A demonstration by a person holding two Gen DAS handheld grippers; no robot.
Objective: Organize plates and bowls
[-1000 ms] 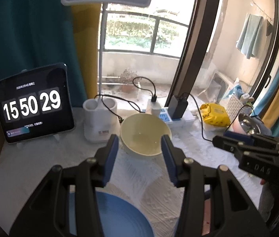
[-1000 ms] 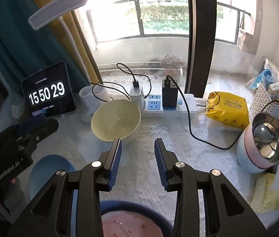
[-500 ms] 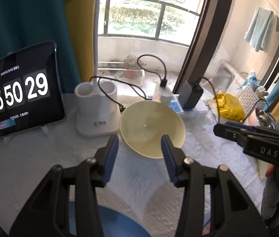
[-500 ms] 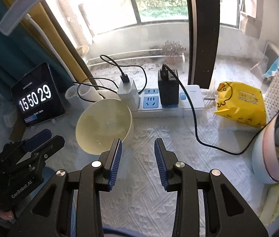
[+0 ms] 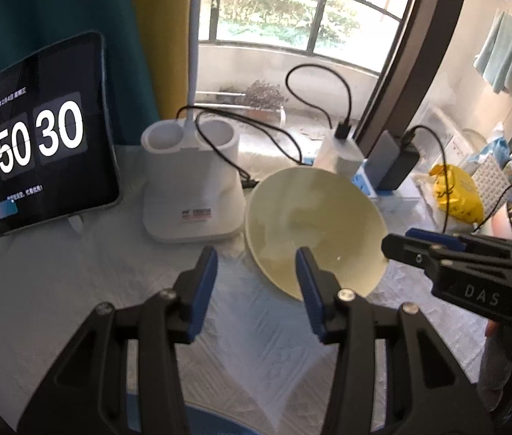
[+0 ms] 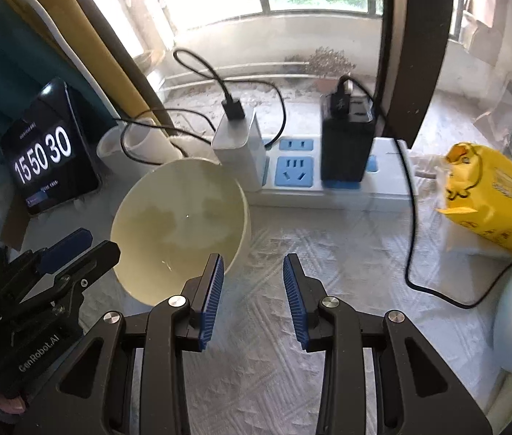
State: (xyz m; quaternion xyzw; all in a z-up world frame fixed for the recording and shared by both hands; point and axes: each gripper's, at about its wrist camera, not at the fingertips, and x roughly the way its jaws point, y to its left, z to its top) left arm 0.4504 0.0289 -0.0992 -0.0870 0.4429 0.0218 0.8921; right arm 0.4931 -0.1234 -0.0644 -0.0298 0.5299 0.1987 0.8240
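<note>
Both grippers poised at the cream bowl

The cream bowl (image 5: 314, 228) is seen on the white tablecloth (image 5: 74, 275), just in front of the power strip (image 6: 328, 181). The left gripper (image 5: 256, 282) and right gripper (image 6: 254, 290) are held partly open and empty, flanking the bowl's near rim.

Both grippers are black, with ribbed blue-padded fingers (image 6: 212, 290), silver screws and white lettering.
</note>
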